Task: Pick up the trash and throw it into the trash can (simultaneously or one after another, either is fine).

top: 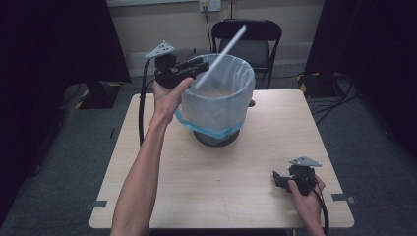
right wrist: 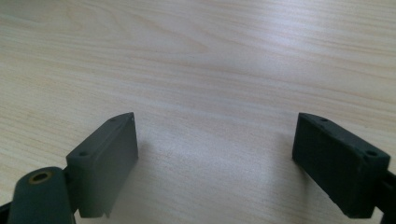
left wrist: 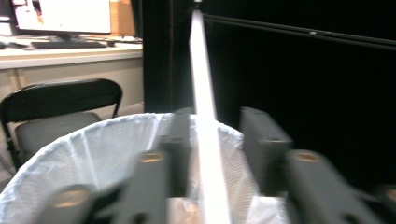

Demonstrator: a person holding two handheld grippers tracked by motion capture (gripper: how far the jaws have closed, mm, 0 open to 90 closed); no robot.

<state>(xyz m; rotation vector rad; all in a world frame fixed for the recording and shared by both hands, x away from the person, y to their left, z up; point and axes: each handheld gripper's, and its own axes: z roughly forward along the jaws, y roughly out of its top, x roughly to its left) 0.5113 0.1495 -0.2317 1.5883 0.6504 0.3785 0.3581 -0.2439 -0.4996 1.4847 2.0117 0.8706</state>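
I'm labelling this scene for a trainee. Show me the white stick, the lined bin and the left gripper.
white stick (top: 227, 47), high view, mid-shaft.
lined bin (top: 216, 110), high view, bag-covered front wall.
left gripper (top: 202, 66), high view, between its fingertips.

A black folding chair (top: 248, 42) stands behind the wooden table (top: 162, 187); a monitor (left wrist: 60, 16) sits on a desk.
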